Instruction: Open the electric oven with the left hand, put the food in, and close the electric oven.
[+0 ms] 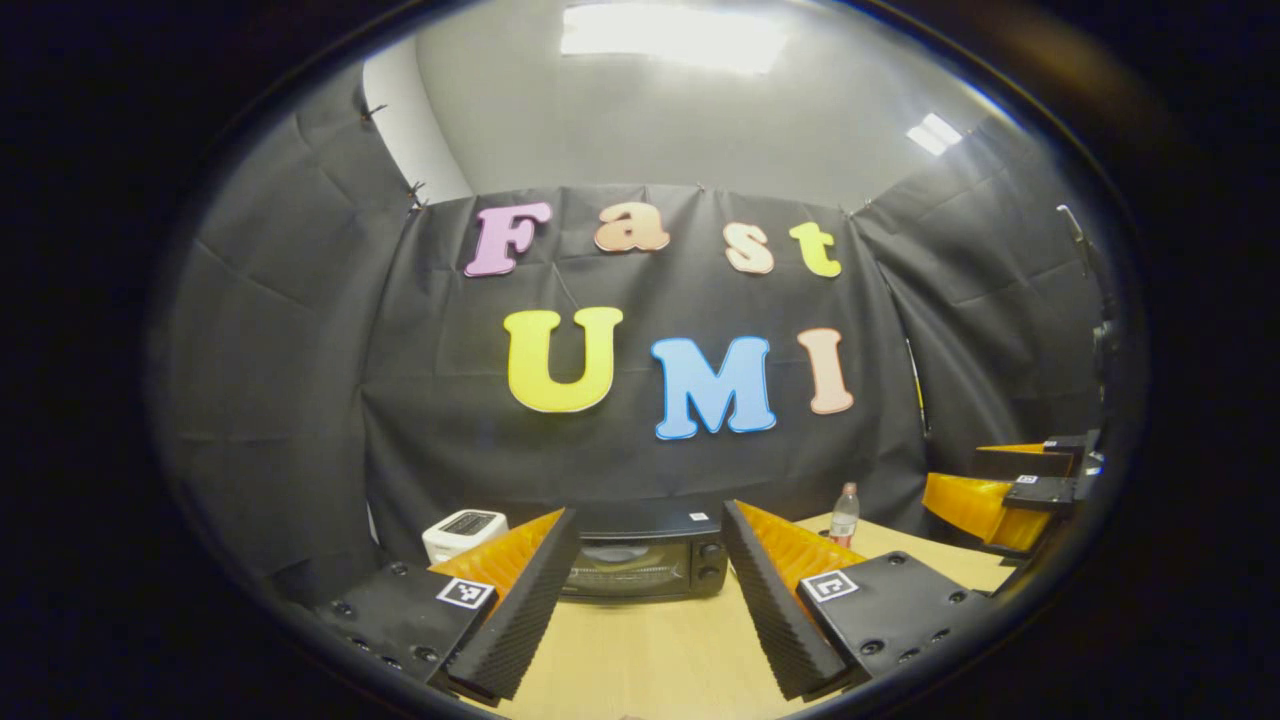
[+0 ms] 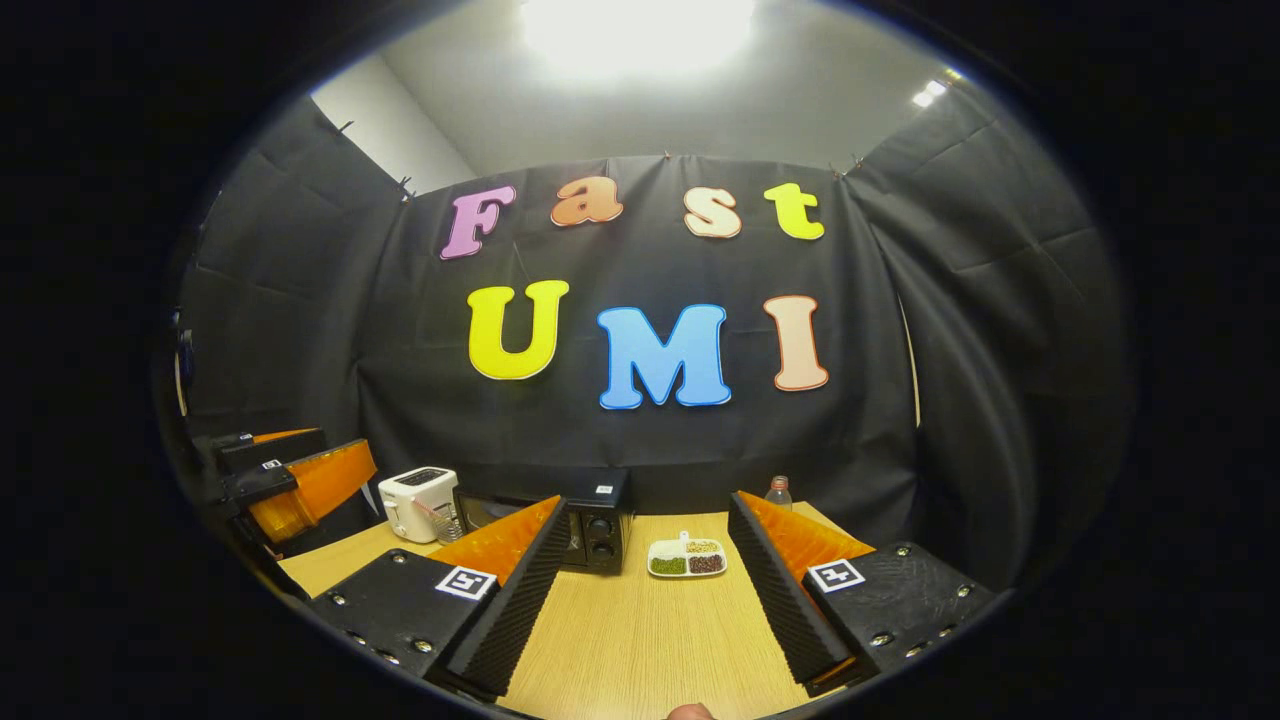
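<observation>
Both your cameras look level across the surface (image 1: 650,650) toward the back wall from well back; they share the oven (image 1: 640,560), toaster (image 2: 418,503) and bottle (image 1: 845,514).

Black electric oven (image 1: 645,560), white toaster (image 2: 418,500), pale wood table (image 2: 650,640), green and brown food (image 2: 686,564)

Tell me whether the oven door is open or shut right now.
Shut. In the left gripper view the oven door stands upright and flush against its front, the glass facing the left gripper, whose fingers are spread apart short of it.
</observation>
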Available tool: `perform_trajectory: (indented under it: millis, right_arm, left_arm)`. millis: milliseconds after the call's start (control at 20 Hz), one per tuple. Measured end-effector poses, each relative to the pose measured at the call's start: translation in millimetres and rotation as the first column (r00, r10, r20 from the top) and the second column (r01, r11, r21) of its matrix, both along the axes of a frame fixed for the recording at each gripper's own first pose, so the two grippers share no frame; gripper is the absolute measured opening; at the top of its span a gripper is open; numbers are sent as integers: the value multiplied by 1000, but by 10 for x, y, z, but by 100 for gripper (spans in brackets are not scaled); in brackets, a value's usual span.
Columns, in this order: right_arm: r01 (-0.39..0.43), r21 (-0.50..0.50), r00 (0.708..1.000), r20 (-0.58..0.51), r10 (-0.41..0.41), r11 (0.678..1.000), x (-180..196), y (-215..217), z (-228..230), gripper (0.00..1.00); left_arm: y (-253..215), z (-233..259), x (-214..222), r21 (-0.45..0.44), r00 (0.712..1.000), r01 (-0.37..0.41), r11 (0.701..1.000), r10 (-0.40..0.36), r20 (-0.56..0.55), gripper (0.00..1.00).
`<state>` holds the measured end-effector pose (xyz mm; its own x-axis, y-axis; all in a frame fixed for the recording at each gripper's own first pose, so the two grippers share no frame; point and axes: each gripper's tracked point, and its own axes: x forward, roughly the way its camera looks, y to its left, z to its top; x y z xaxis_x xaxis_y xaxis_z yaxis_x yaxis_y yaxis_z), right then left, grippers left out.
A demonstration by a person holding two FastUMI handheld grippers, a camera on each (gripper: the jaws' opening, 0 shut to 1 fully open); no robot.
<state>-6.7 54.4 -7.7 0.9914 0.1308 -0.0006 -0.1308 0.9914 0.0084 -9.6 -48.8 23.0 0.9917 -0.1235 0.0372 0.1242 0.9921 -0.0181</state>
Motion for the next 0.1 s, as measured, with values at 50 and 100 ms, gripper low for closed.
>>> perform_trajectory:
  millis: [50, 100]
  right_arm:
    - [0, -2, 1000, 1, 0, 1000, 6, -7, -2, 97]
    - [0, -4, 1000, 1, 0, 1000, 4, -4, 2, 98]
  left_arm:
    - [12, -11, 13, -1, 1000, 0, 1000, 0, 0, 100]
    - [30, -4, 14, -2, 1000, -1, 1000, 1, 3, 100]
